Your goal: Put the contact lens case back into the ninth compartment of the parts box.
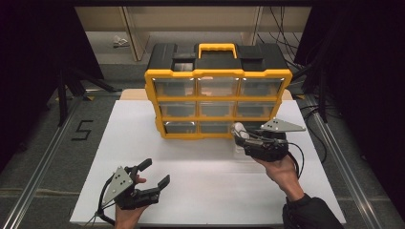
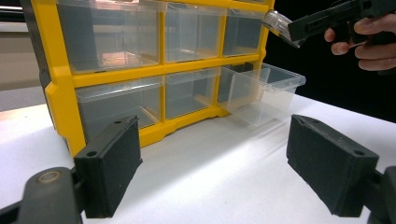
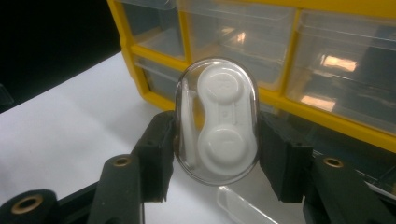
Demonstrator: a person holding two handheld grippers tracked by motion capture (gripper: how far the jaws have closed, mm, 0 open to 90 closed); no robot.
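Holding a clear oval case (image 3: 217,122) with a white twin-cup insert, the right gripper (image 1: 248,138) has its fingers (image 3: 156,144) closed on the case's sides, above the pulled-out bottom-right drawer (image 2: 266,93) of the yellow organizer (image 1: 217,90). Judging by this, the placing step is in hand: next comes lowering the case into that drawer and releasing. The left gripper (image 1: 155,172) rests wide open on the worktop (image 1: 205,191), well apart. Nothing blocks the drawer.

The pulled-out drawer (image 1: 248,151) is mostly hidden under the right gripper (image 1: 237,130) in the high view. The organizer (image 2: 140,70) is cut off at the top edge. Whether the drawers hold anything is hard to tell through glare.
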